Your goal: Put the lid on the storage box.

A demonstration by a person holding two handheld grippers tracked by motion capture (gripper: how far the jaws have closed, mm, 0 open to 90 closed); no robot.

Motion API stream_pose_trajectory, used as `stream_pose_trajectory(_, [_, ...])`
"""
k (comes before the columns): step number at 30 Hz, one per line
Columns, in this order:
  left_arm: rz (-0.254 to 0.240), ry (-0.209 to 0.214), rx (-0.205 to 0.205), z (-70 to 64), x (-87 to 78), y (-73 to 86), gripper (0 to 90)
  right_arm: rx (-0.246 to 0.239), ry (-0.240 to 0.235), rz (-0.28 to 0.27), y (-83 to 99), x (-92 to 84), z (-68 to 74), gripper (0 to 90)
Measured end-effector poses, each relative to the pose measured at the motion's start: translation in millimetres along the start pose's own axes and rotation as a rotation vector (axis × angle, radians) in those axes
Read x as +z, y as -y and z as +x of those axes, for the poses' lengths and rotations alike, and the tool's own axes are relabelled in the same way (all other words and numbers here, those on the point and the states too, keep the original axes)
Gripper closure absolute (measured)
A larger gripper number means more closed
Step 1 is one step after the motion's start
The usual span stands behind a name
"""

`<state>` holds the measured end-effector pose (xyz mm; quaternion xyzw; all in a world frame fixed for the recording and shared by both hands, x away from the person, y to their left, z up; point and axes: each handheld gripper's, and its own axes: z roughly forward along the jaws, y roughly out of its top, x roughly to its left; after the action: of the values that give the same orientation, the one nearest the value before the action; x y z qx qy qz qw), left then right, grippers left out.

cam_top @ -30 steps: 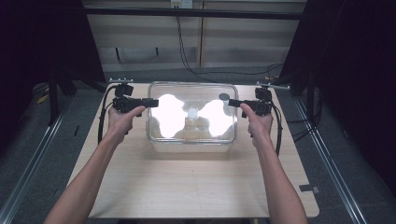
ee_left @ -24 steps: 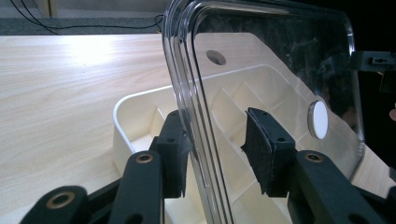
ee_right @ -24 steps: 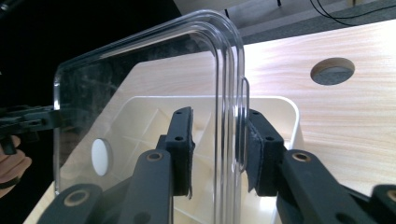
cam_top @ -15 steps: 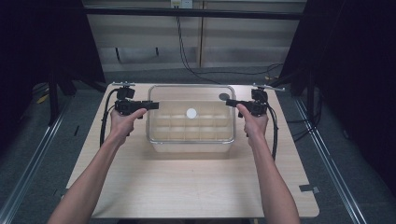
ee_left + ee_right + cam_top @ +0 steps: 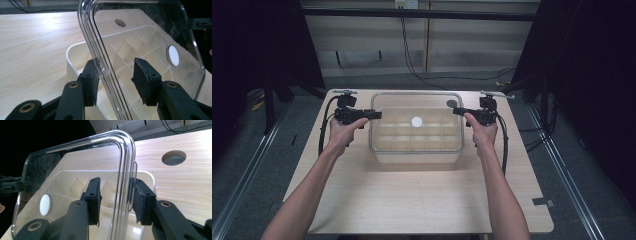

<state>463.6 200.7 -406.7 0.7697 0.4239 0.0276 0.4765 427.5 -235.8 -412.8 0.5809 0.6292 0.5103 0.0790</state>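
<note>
A clear plastic lid with a white round disc at its middle lies over a white box divided into several compartments. My left gripper reaches in at the lid's left edge, and my right gripper at its right edge. In the left gripper view the lid's rim stands between the jaws of the left gripper, with a gap beside the right pad. In the right gripper view the rim stands between the pads of the right gripper. Both pairs of jaws have just been opening.
The box stands at the back middle of a light wooden table. A round hole is cut in the tabletop behind the box. Black cables loop from each gripper along the table's sides. Dark floor and rails surround the table.
The bright glare on the lid one second ago is gone; the lid now lies level over the box. Both hands stay beside the box.
</note>
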Motion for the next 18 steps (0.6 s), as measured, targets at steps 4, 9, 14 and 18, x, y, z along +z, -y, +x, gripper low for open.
stream_pose_trajectory(4, [-0.004, -0.002, 0.005, 1.1, 2.3, 4.1, 54.1, 0.002, 0.011, 0.009, 2.3, 4.5, -2.3, 60.5])
stream_pose_trajectory(9, [0.001, -0.004, -0.009, 5.8, 8.3, 11.2, 53.5, -0.026, 0.043, 0.036, 2.5, 9.0, -3.3, 58.5])
stream_pose_trajectory(14, [0.008, 0.005, -0.018, 9.1, 11.0, 14.5, 53.4, -0.037, 0.060, 0.035, 5.7, 13.5, -5.3, 56.1])
stream_pose_trajectory(18, [0.017, 0.004, -0.020, 10.6, 12.7, 16.1, 52.8, -0.043, 0.081, 0.044, 8.8, 19.1, -6.2, 54.0])
